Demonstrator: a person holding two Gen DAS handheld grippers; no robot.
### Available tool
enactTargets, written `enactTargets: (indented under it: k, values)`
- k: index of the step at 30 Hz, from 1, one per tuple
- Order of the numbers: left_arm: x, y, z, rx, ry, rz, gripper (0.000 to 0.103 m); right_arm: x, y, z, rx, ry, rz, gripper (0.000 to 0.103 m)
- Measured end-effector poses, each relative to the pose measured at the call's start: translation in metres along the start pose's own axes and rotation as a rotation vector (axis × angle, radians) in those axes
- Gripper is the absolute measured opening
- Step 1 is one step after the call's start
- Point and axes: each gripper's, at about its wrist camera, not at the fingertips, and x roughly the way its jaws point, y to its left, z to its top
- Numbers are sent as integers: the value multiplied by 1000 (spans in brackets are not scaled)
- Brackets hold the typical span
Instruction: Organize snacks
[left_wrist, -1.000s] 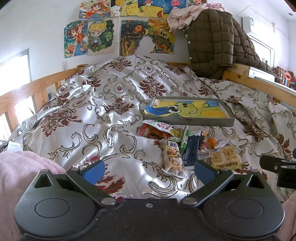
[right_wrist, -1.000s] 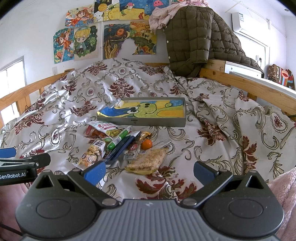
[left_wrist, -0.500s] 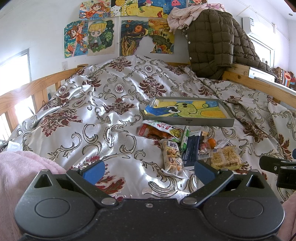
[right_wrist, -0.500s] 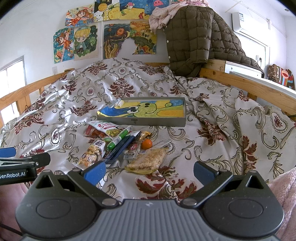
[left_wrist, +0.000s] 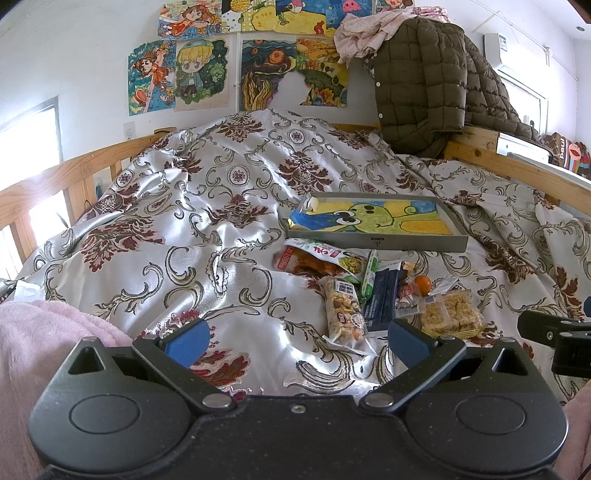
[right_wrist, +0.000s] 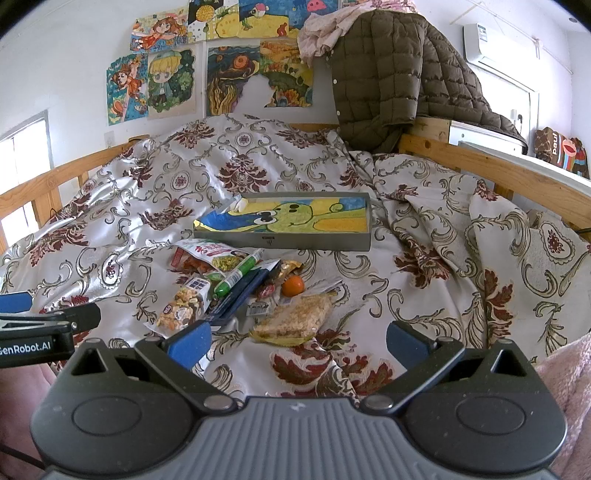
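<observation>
Heap of crinkly plastic snack packets on shiny floral satin bedspread, just before shallow grey cartoon-lined tray. Left gripper and right gripper spread wide, empty. Risk: slick overlapping wrappers slipping from pinch.

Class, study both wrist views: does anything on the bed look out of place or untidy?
Yes. The snacks lie in a loose, overlapping heap on the bedspread, in front of the grey tray, which holds none. A small orange sits among the packets. Both grippers, left and right, are open and empty.
</observation>
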Motion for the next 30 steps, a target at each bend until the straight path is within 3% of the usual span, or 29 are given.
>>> enactTargets:
  k: [18,25,30]
  values:
    - [6,1,1,-1,22,-23,102,-1,-9,7,60,-17,-18,103]
    - [32,9,16,-40,132,-143,102,9,-16,14,87,25,18,103]
    - [62,13,31,-45,222,-206,102,29,-24,26,123,101,99,103]
